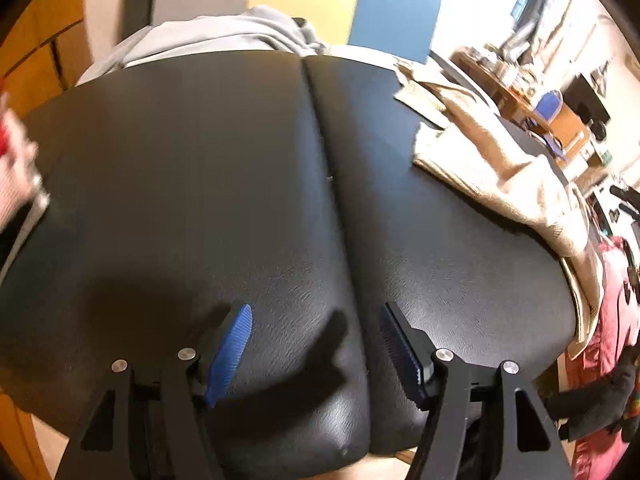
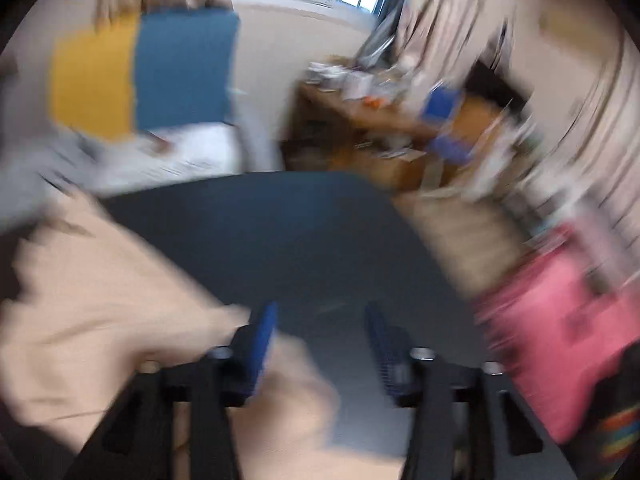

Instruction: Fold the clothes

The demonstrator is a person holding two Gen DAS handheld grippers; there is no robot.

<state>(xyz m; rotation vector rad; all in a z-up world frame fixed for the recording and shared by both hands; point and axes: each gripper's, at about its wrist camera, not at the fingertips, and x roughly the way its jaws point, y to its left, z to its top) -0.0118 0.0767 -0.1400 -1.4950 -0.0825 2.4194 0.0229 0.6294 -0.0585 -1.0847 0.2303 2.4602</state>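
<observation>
My left gripper hangs open over the bare black padded table, with nothing between its blue pads. A beige garment lies crumpled on the table's right side. A grey garment rests at the far edge, and a pink one hangs off the right edge. The right wrist view is heavily blurred. In it my right gripper is open above the table. The beige garment spreads under and around its left finger, but the pads do not press on it. The pink garment lies to the right.
A seam runs down the middle of the table. A yellow and blue panel stands behind the table, with a cluttered wooden desk further back. A red and white sleeve shows at the left edge.
</observation>
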